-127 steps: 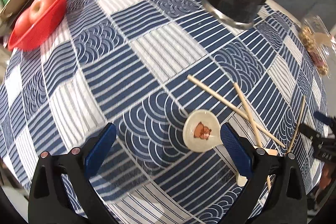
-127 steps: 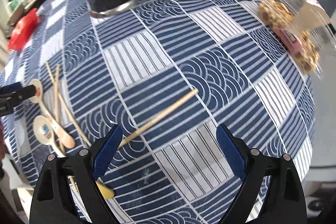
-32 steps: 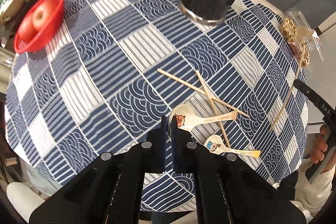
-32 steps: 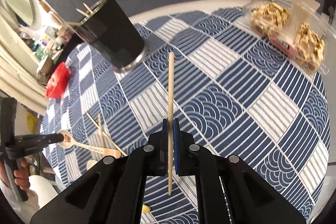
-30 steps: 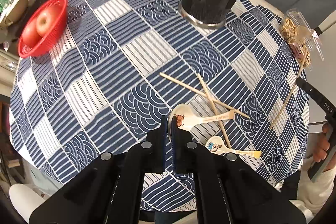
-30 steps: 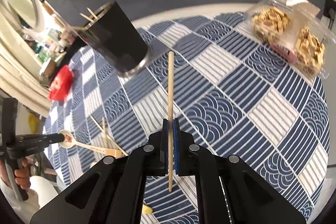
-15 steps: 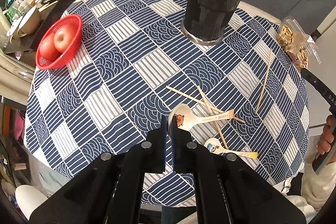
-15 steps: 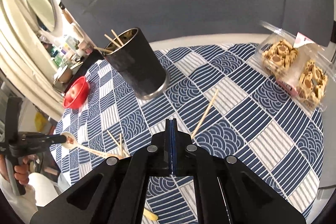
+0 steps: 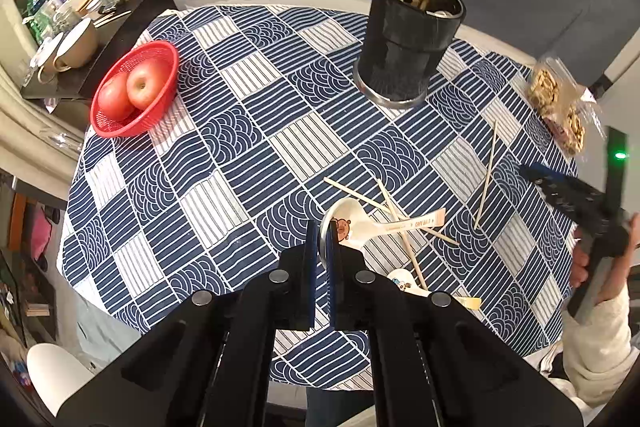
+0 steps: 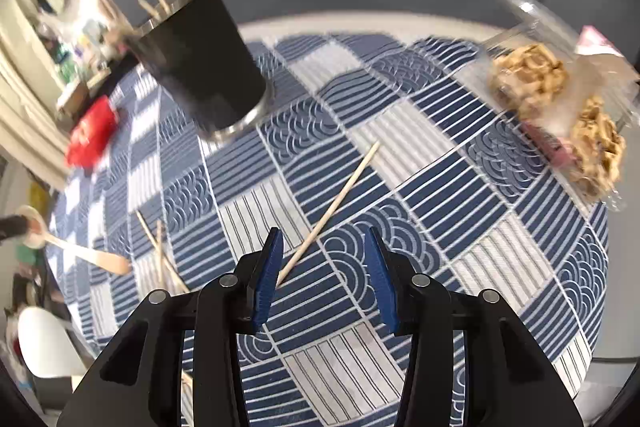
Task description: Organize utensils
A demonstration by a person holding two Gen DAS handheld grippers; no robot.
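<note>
My left gripper (image 9: 320,241) is shut on the rim of a white spoon with a bear print (image 9: 360,223) and holds it above the cloth. Below it lie two crossed chopsticks (image 9: 384,203) and a second spoon (image 9: 404,283). A black utensil cup (image 9: 412,39) with chopsticks in it stands at the far side. My right gripper (image 10: 322,239) hangs low over the table, its jaws opening. A single chopstick (image 10: 336,207) lies flat on the cloth, its near end close to the left finger, with neither pad touching it. The cup (image 10: 200,63) stands upper left in the right wrist view.
A red basket with two apples (image 9: 136,91) sits at the table's left edge. A clear box of snacks (image 10: 560,99) is at the far right edge. A side shelf with bowls (image 9: 76,47) stands beyond the table on the left. A person's hand and sleeve (image 9: 600,287) hold the right gripper.
The right gripper lost its chopstick, which now lies on the cloth; its jaws have come apart and it dropped closer to the table. The left gripper rose with the spoon.
</note>
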